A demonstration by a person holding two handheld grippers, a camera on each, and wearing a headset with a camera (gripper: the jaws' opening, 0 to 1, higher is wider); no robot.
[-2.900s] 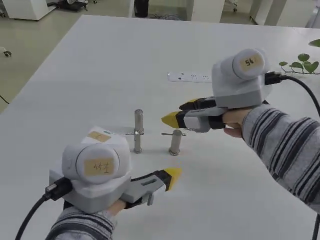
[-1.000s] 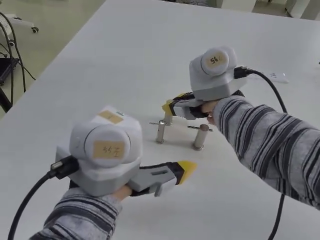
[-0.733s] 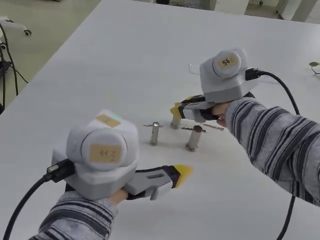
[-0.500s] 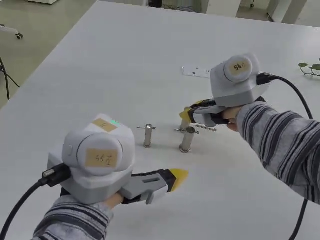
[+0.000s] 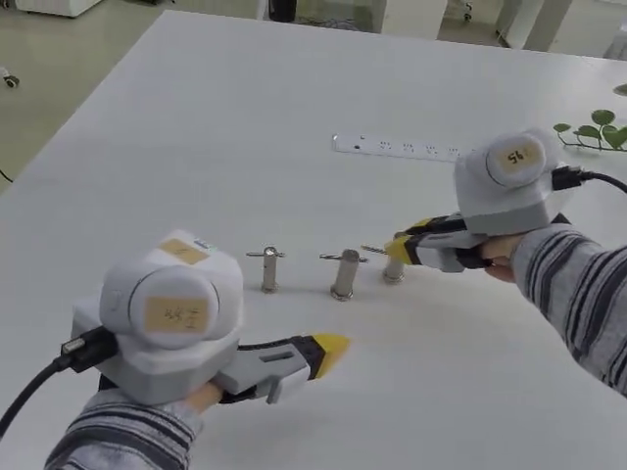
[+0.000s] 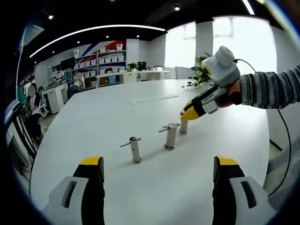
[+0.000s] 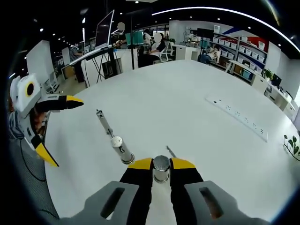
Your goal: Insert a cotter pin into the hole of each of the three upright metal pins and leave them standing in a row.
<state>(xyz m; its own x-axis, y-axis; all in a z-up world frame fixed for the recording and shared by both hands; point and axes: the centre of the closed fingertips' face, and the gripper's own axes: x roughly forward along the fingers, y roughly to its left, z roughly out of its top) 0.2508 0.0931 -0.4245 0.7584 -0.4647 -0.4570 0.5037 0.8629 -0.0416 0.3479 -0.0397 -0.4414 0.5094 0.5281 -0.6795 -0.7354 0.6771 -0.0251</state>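
Note:
Three upright metal pins stand in a row on the white table. The left pin [image 5: 269, 270] and the middle pin [image 5: 343, 276] each carry a cotter pin through the top. My right gripper [image 5: 400, 251] is shut on the right pin [image 5: 393, 271], whose round top [image 7: 161, 163] sits between the yellow-tipped jaws of that gripper [image 7: 161, 166]. A thin cotter pin [image 7: 171, 151] sticks out behind it. My left gripper [image 5: 330, 347] hovers in front of the row, open and holding nothing, its own view showing jaws [image 6: 159, 162] wide apart, facing the pins [image 6: 171, 136].
A white power strip [image 5: 394, 149] lies at the back of the table. A small green plant [image 5: 594, 125] is at the far right edge. Chairs, shelves and people are far off in the room beyond the table.
My right gripper has carried the third pin from behind the middle pin to the right end of the row. The left gripper stays open in front. The head camera has shifted.

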